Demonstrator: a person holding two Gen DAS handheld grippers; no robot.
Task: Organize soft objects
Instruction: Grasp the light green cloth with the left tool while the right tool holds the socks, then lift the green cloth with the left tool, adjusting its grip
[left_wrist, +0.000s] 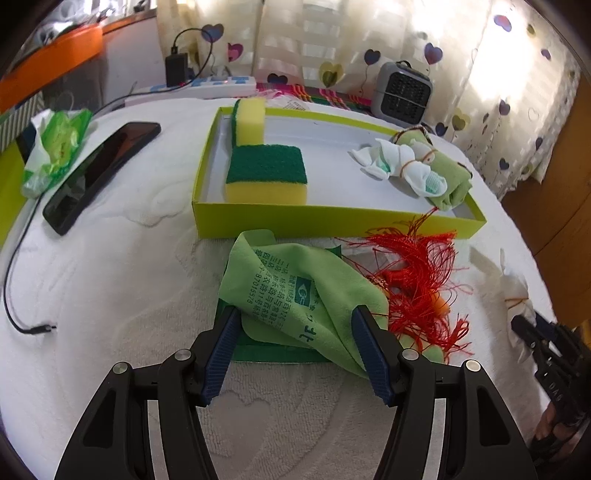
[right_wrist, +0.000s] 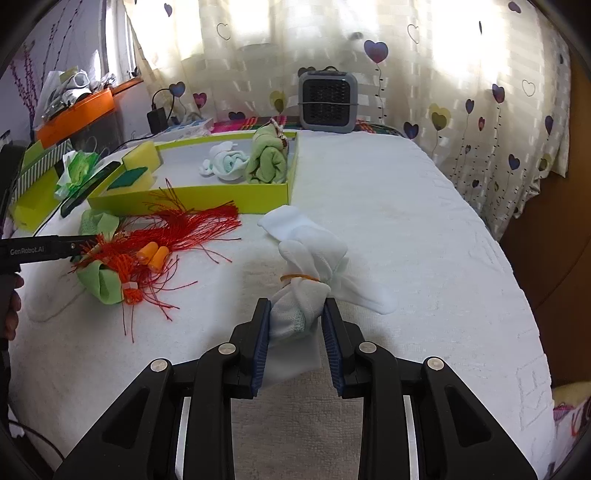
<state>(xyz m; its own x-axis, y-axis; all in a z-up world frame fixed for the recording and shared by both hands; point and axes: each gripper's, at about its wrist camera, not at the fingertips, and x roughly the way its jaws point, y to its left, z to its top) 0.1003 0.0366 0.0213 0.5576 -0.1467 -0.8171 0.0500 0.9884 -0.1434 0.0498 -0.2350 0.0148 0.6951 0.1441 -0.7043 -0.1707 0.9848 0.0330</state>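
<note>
- The right gripper is clamped on the near end of a white sock bundle tied with a rubber band; both pads press into the fabric just below the band.
- The bundle's long axis runs away from this gripper, its loose ends fanning out over the white towel-covered bed toward the far side.
- The left gripper has its jaws wide apart, straddling a light green cloth printed with text; the pads flank the cloth but do not appear to squeeze it.
- Just right of that cloth lies a red tassel, its threads spread toward the tray's near right corner.
- The yellow-green tray sits beyond both grippers, up and to the left of the held bundle as the right wrist sees it.
- At the tray's left end are two yellow-and-green sponges, one flat and one standing against the far left corner.
- At its right end lie a second white sock bundle and a rolled green cloth, touching.
- The tray's middle is bare, a likely spot for the held bundle.
</note>
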